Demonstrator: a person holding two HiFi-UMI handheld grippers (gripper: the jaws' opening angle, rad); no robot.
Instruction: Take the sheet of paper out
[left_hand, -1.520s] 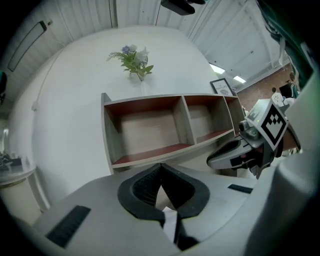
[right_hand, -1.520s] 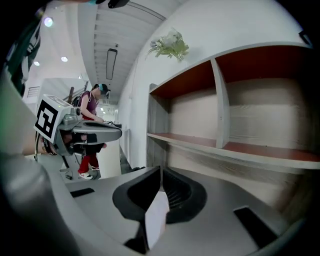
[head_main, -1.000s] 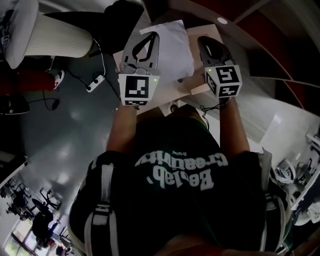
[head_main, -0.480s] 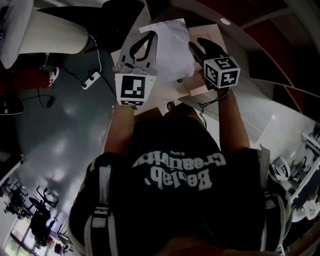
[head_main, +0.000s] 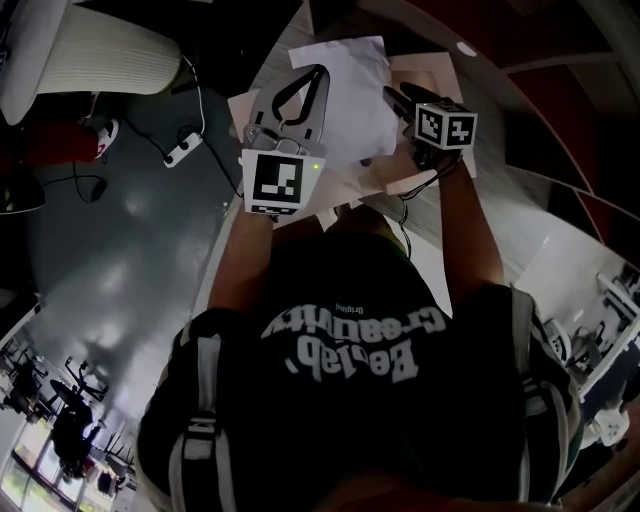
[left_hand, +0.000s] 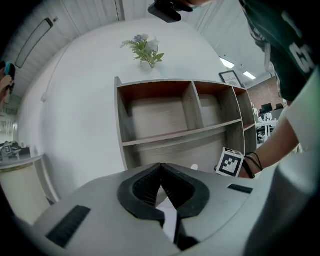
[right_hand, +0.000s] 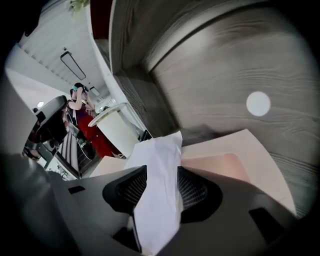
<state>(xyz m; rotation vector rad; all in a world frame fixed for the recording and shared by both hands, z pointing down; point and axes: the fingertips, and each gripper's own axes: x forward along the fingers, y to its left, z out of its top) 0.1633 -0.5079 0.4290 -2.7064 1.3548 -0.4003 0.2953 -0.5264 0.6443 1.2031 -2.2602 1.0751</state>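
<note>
The person leans over a pale grey wood-grain tabletop with a gripper in each hand. The white sheet of paper lies there between the two tools, partly over a flat pale-pink paper folder whose edges stick out beyond it on the right and near sides.

The right gripper tilts down at the sheet's right edge. Its jaws have just been opening and now stand wide apart, and in the right gripper view the sheet rises loosely in the gap between the ribbed black pads with nothing clamping it.

The left gripper sits nearly level over the sheet's left side. Its jaws are closed, the tips meeting in a point. A strip of white shows in the gap behind the tips in the left gripper view, but from here I cannot make out whether paper is actually pinched.

Beyond the table stands an open wooden shelf unit with bare compartments and a small bunch of flowers on top
</note>
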